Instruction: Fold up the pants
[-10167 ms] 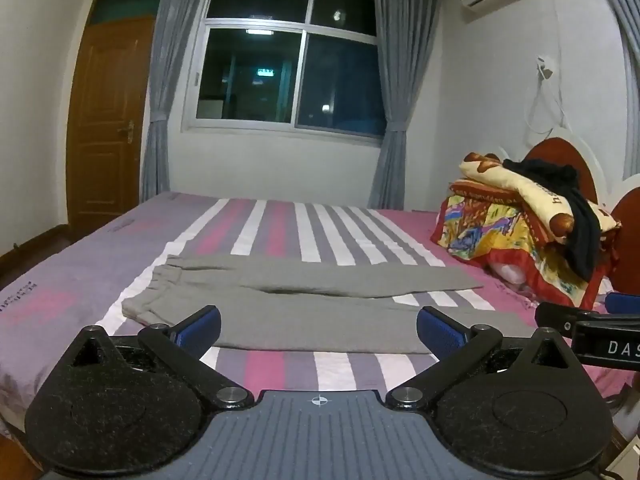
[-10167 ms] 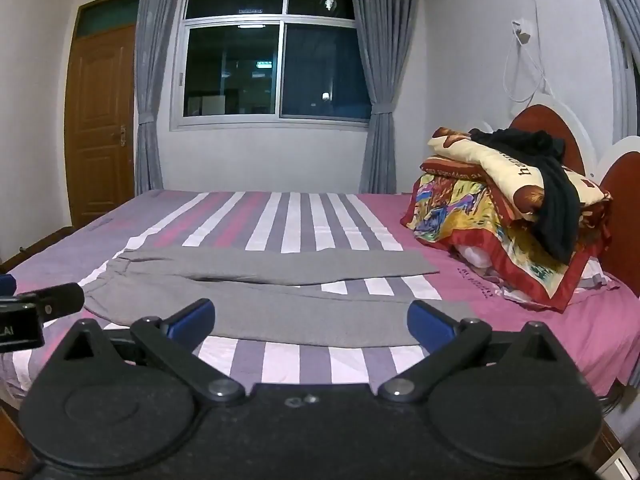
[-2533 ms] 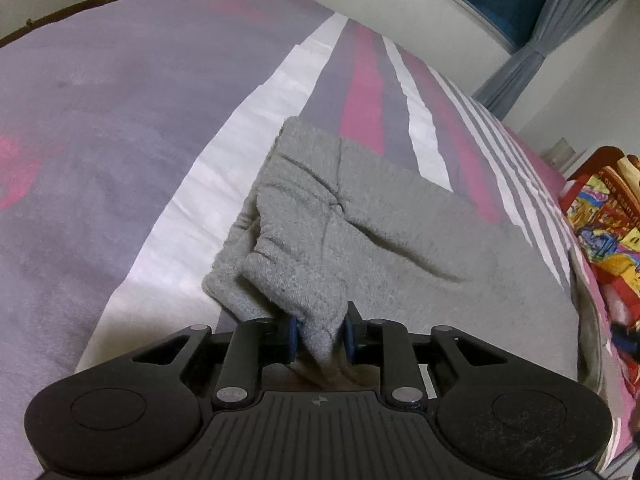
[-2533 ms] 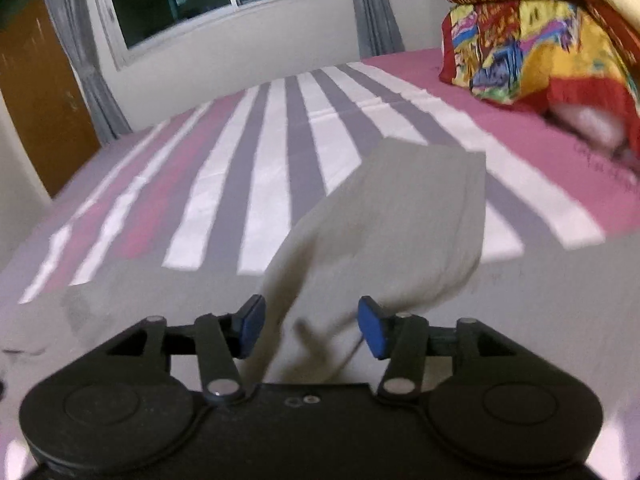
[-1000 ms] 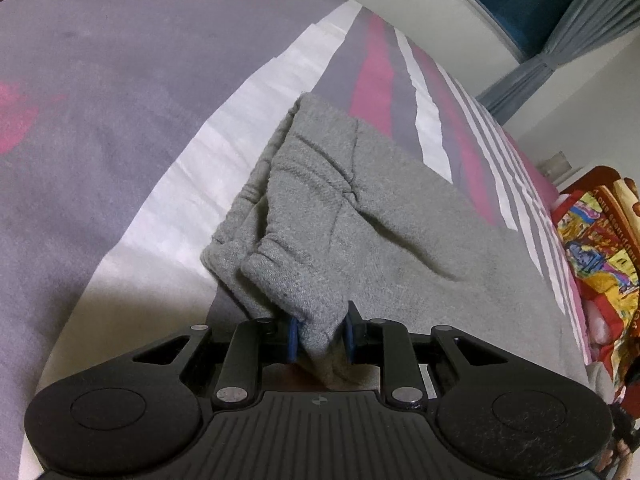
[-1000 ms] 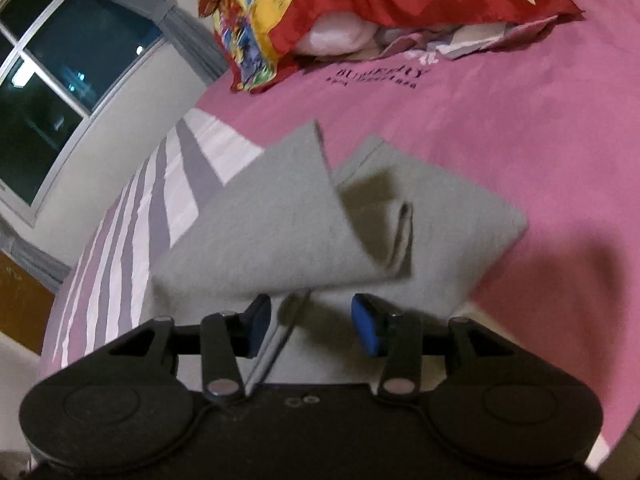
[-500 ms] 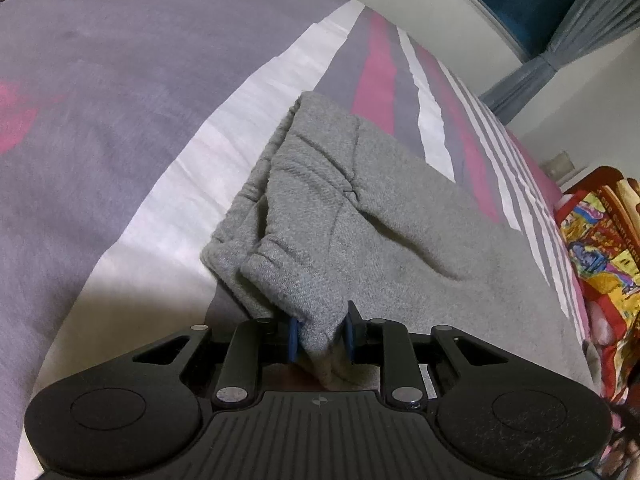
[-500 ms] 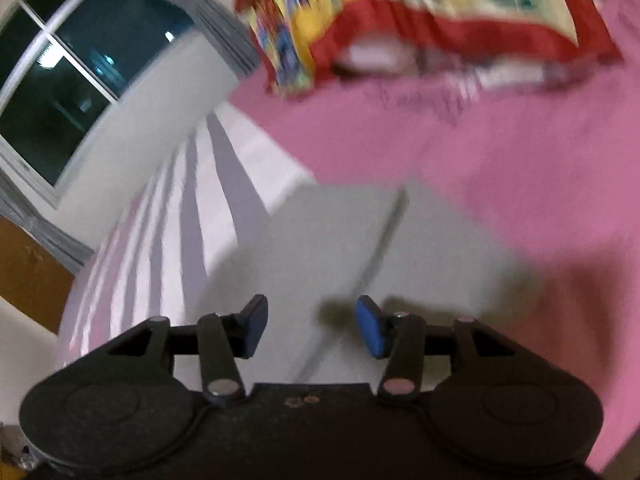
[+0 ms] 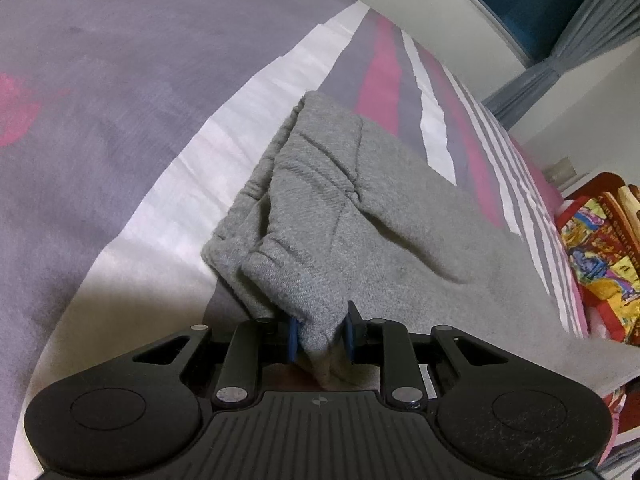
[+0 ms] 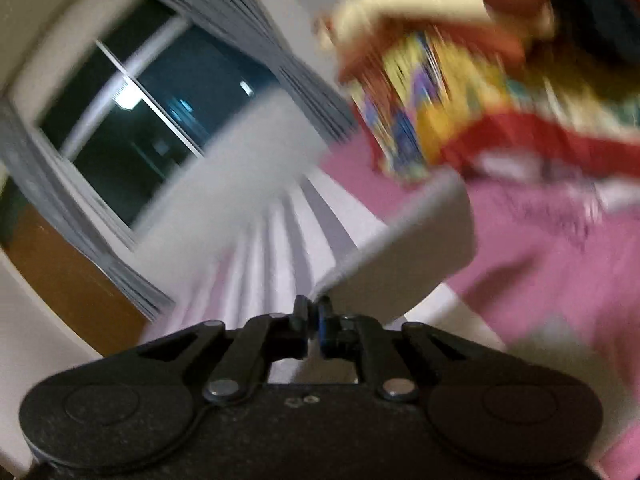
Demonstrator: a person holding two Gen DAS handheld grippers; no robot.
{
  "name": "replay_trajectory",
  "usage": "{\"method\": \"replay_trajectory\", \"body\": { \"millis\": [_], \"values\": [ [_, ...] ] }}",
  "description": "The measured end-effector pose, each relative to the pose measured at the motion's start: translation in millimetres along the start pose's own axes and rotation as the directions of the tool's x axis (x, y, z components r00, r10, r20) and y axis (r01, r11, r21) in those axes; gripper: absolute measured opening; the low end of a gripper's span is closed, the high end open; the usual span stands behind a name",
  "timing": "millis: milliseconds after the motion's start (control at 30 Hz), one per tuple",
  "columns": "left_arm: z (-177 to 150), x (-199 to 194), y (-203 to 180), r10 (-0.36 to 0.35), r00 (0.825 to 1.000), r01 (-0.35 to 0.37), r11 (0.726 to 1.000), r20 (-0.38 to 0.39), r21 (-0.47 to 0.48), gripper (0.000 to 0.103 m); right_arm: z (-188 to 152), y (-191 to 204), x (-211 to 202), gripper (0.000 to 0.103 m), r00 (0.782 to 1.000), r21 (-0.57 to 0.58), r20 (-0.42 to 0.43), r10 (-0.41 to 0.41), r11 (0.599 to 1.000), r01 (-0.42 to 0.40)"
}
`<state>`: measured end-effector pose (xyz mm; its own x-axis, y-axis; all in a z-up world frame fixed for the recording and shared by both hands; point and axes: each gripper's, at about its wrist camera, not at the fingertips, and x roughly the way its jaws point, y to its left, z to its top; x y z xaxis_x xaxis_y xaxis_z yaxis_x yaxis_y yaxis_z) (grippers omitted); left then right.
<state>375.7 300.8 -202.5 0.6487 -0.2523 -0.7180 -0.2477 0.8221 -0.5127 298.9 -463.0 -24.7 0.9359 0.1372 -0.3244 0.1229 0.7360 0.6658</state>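
Grippers both clamped on grey pants over the striped bed.

Left gripper (image 9: pixel 320 332) pinches a bunched corner of the pants' (image 9: pixel 360 216) waistband between its blue pads, the rest of the garment spreading away from it across the bedsheet (image 9: pixel 120 120) toward the colourful quilt (image 9: pixel 600 248). Right gripper (image 10: pixel 314 320), in a blurred view, has its jaws nearly together on a pale edge of the pants (image 10: pixel 408 248), which rise lifted clear of the pink sheet near the quilt (image 10: pixel 460 120), window (image 10: pixel 152 120) beyond.
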Motion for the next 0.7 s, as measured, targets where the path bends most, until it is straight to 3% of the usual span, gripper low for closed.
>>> {"method": "replay_trajectory", "body": {
  "millis": [100,200,267,367,500,600,700],
  "values": [
    [-0.9,-0.2,3.0,-0.014,1.000,0.014,1.000,0.003,-0.003,0.023,-31.5,-30.6,-31.7,0.004,0.997,0.016,0.003,-0.079,0.997,0.078],
    [-0.6,0.3,4.8,-0.024,1.000,0.024,1.000,0.001,-0.010,0.023,-77.6,-95.7,-23.3,0.004,0.966,0.140,-0.138,-0.218,0.961,0.237],
    [1.0,0.5,4.8,-0.024,1.000,0.024,1.000,-0.006,-0.009,0.023,-103.8,-128.1,-13.8,0.004,0.938,0.172,-0.226,-0.263,0.937,0.304],
    [1.6,-0.2,0.5,-0.008,1.000,0.008,1.000,-0.009,0.006,0.023,-113.3,-139.0,-22.8,0.008,0.954,0.256,-0.199,-0.222,0.928,0.270],
    [0.6,0.2,1.7,-0.011,1.000,0.011,1.000,-0.002,-0.003,0.023,-99.9,-144.3,-22.9,0.017,0.953,0.291,-0.164,-0.253,0.911,0.292],
    [-0.4,0.3,1.7,-0.011,1.000,0.011,1.000,0.000,-0.008,0.023,-93.1,-154.9,-19.8,0.009,0.945,0.317,-0.193,-0.265,0.894,0.316],
    [1.0,-2.3,-2.8,0.003,1.000,-0.003,1.000,0.003,-0.001,0.023,-87.0,-136.4,-28.2,0.005,0.945,0.238,-0.175,-0.278,0.919,0.314]
  ]
}}
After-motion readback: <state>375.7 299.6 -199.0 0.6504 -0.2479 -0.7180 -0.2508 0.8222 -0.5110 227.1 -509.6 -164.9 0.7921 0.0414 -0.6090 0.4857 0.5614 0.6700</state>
